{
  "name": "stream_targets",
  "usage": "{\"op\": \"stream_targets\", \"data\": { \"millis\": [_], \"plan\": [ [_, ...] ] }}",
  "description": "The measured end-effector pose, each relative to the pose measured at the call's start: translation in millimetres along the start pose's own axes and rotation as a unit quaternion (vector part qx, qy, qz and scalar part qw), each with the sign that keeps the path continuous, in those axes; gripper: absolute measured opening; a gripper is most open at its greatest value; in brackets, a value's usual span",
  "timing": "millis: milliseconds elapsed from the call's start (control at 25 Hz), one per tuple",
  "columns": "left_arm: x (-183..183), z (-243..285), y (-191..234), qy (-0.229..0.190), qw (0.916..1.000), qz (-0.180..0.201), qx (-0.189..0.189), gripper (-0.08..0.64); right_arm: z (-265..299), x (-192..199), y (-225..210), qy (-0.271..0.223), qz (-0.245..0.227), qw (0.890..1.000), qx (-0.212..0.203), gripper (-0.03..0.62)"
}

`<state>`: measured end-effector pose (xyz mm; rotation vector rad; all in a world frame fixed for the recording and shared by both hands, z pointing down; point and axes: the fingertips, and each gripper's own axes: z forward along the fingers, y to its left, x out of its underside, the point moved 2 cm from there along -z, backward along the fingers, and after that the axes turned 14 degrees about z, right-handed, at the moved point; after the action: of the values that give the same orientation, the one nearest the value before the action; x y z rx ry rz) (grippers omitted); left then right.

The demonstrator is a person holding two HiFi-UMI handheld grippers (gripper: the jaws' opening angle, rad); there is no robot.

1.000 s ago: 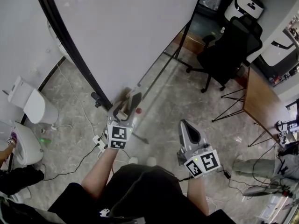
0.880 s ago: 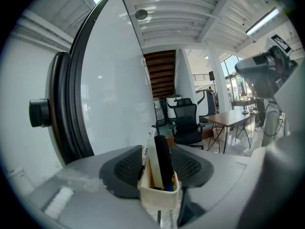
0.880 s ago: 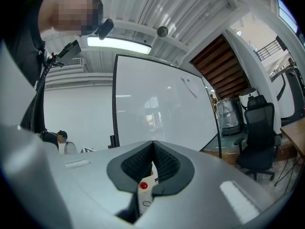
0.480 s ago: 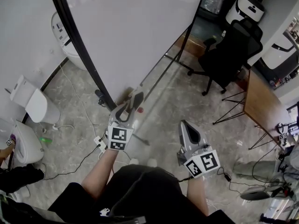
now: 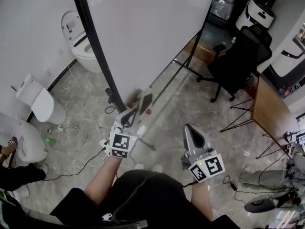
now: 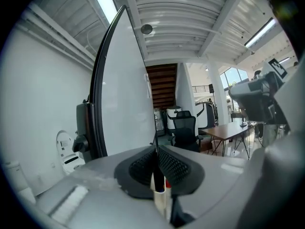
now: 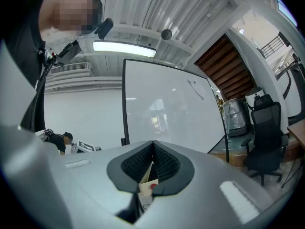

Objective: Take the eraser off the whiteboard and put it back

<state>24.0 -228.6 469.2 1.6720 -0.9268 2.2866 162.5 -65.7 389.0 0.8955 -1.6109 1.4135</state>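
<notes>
Eraser low on whiteboard, left tongs just closed, empty, right tongs together, empty.

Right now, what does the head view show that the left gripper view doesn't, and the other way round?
Head view only: floor cables and the person's forearms. Left gripper view only: ceiling light strips and a wooden staircase. Both: the whiteboard, black office chair, and the left claw, its jaws just closed with nothing between them.

The left hand-held gripper has just been closing its jaws, wide apart a second ago, which now meet with nothing between them.
</notes>
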Motion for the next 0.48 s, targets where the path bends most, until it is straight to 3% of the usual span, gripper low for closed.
{"op": "stream_targets", "data": {
  "millis": [320,480],
  "plan": [
    [-29,-33,9,-0.034,0.9992,-0.003,-0.021,0.008,0,4,16,0.002,0.001,1.000,-0.021,0.009],
    [-48,-50,14,-0.052,0.9980,-0.025,-0.025,0.006,0,4,24,0.000,-0.001,1.000,-0.031,0.009]
  ]
}}
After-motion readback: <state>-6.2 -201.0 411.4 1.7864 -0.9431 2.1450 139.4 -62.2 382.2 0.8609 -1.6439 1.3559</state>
